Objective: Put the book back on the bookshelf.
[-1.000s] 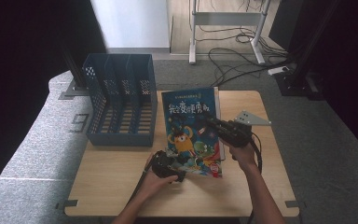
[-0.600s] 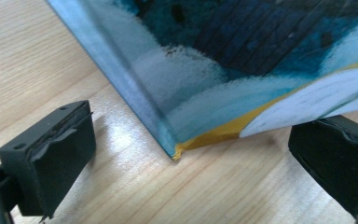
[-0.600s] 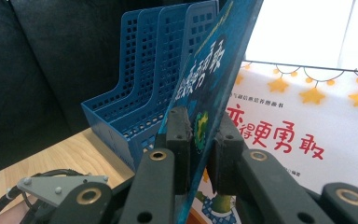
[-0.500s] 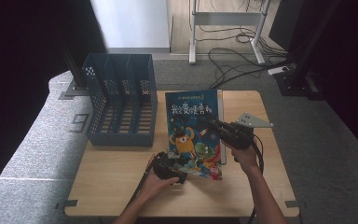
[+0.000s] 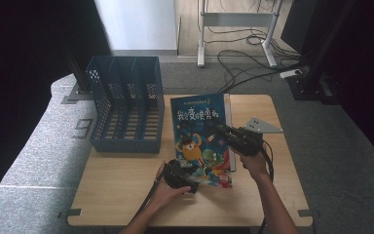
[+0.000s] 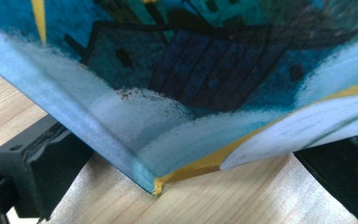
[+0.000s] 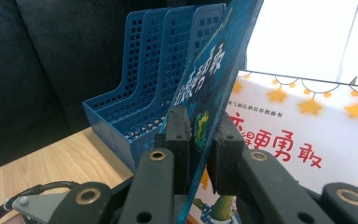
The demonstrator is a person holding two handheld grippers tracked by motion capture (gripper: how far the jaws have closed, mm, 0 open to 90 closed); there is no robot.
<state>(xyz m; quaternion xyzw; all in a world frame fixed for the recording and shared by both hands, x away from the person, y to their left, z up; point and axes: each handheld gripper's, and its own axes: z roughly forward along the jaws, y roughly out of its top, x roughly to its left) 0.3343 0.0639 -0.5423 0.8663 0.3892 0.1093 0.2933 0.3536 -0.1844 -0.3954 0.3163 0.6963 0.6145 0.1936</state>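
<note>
Pale wood grain covered the table (image 5: 126, 195), which stood on grey floor with cables trailing behind it. On it, the right hand-held gripper (image 5: 222, 129) had its two black jaws pressed tight on the right edge of a glossy blue picture book (image 5: 197, 131), tilting the thin cover up; in the right gripper view the ribbed pads (image 7: 177, 135) squeezed the cover from both sides. Beneath the raised book lay a second book (image 7: 303, 135), white with yellow stars and red characters, its far side cut off by the frame. The left hand-held gripper (image 5: 187, 181) sat at the book's near corner. In the left gripper view that corner (image 6: 154, 185) hung low between the two jaws, which stood apart on either side; the pads looked clear of it, though the cover hid most of them. Beyond and to the left of both grippers stood a blue plastic file rack (image 5: 126, 109), its walls perforated in a grid.
</note>
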